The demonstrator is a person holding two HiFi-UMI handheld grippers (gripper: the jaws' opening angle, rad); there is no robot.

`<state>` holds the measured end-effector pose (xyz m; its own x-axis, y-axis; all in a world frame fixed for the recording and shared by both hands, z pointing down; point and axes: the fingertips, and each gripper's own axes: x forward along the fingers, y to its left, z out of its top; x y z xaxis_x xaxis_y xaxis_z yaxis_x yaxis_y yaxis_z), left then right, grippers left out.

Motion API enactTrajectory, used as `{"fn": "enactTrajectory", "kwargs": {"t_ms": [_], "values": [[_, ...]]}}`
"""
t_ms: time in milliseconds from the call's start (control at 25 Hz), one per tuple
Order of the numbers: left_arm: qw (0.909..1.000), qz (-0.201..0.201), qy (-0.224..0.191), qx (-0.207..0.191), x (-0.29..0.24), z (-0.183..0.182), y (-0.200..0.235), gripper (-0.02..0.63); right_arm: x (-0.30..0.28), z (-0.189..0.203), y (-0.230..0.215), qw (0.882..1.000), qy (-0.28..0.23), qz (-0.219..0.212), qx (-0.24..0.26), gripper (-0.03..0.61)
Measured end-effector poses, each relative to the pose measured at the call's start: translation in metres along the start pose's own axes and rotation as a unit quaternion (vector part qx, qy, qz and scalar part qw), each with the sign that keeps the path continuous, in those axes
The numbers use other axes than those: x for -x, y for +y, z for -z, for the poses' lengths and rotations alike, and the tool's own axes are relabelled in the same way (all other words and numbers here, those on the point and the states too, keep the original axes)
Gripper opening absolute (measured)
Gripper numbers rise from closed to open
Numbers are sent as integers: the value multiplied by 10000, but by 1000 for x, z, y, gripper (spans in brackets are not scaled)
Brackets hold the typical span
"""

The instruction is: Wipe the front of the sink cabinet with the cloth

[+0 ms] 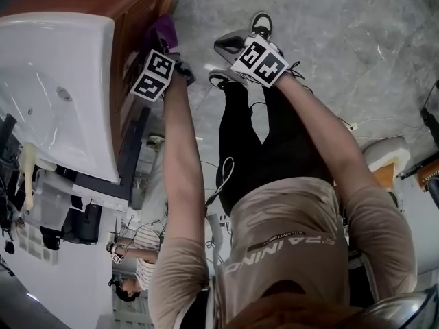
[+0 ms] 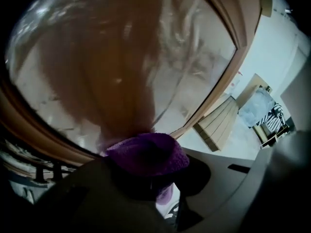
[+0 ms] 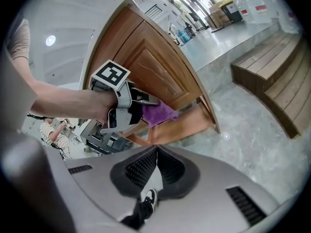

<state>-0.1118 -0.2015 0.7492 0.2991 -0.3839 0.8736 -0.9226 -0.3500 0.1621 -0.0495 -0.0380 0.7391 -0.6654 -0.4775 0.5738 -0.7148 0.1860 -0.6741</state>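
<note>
Open floor [image 3: 252, 144] lies before the cabinet front [image 3: 150, 67] (wooden steps [image 3: 272, 76] well apart), sink [image 1: 55, 81] overhanging above.

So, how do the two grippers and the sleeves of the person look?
The left gripper has a pale grey body, the right gripper grey jaws with black ribbed pads. Each carries a white cube with black square markers. The sleeves are short and beige.

Sink [image 1: 62, 60]: upper left, atop cabinet [image 1: 140, 19].
Cloth [image 1: 164, 27]: top centre, against cabinet front.
Right gripper [image 1: 228, 46]: right of cloth.
</note>
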Motion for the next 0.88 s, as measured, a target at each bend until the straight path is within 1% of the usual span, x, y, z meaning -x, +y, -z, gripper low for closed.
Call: {"fn": "enactTrajectory", "kwargs": {"t_ms": [240,520,880], "values": [[9994,240,-79,-215,-13,-18,-40,49,13,-7,-19,9999,-83,81,-100,12],[9981,423,-158,-415,-20,-38,-75,49,26,-16,-37,9996,-158,160,-193,12],[9965,654,-116,-504,-24,-51,-117,49,51,-48,-55,9986,-424,291,-112,12]]}}
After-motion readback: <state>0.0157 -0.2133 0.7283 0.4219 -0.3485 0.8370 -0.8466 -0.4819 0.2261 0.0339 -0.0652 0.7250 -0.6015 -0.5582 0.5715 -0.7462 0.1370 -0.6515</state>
